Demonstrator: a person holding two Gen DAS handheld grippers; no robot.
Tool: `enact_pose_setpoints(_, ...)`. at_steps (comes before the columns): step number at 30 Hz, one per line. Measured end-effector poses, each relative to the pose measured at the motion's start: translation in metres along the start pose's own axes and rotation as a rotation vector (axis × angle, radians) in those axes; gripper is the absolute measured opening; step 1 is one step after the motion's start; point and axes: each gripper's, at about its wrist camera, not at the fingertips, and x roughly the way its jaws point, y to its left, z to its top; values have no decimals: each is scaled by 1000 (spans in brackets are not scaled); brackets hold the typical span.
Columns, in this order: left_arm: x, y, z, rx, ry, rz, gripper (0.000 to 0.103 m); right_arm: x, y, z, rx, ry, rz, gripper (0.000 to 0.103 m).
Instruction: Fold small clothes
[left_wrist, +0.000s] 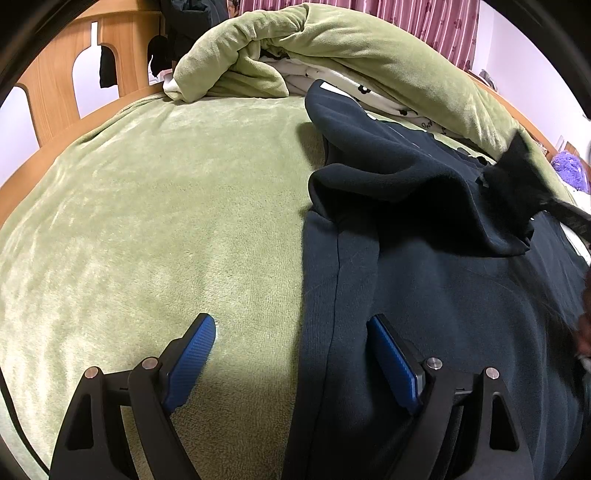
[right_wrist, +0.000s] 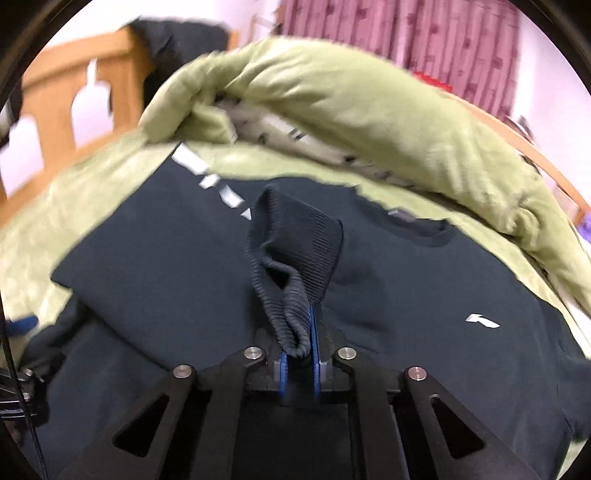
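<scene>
A dark navy sweatshirt lies on a green fleece bed cover, with one part folded over its body. My left gripper is open and empty; its left finger is over the cover and its right finger over the sweatshirt's left edge. In the right wrist view the sweatshirt lies flat with a white logo on the chest. My right gripper is shut on the ribbed cuff and holds it up above the body. The right wrist view is blurred.
A rolled green blanket with a white patterned lining lies along the far side of the bed. A wooden bed frame stands at the left. Striped pink curtains hang behind. A purple fluffy item sits at far right.
</scene>
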Motion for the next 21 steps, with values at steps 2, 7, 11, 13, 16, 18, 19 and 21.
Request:
enact_pose_setpoints(2, 0, 0, 0, 1, -2, 2, 84, -13, -28, 0, 69, -17, -8, 9)
enact_pose_setpoints(7, 0, 0, 0, 0, -2, 2, 84, -15, -104, -18, 257, 57, -50, 11)
enact_pose_setpoints(11, 0, 0, 0, 1, -1, 2, 84, -6, -132, -39, 318, 125, -55, 18)
enact_pose_setpoints(13, 0, 0, 0, 1, -2, 2, 84, -6, -137, -43, 322, 121, -39, 25)
enact_pose_setpoints(16, 0, 0, 0, 0, -1, 2, 84, -1, -139, -39, 342, 100, -5, 60)
enact_pose_setpoints(18, 0, 0, 0, 0, -1, 2, 84, 4, -139, -37, 359, 89, -5, 63)
enact_pose_setpoints(19, 0, 0, 0, 1, -1, 2, 84, 10, -143, -35, 382, 95, -1, 63)
enact_pose_setpoints(21, 0, 0, 0, 1, -1, 3, 84, 22, -150, -33, 436, 111, 20, 63)
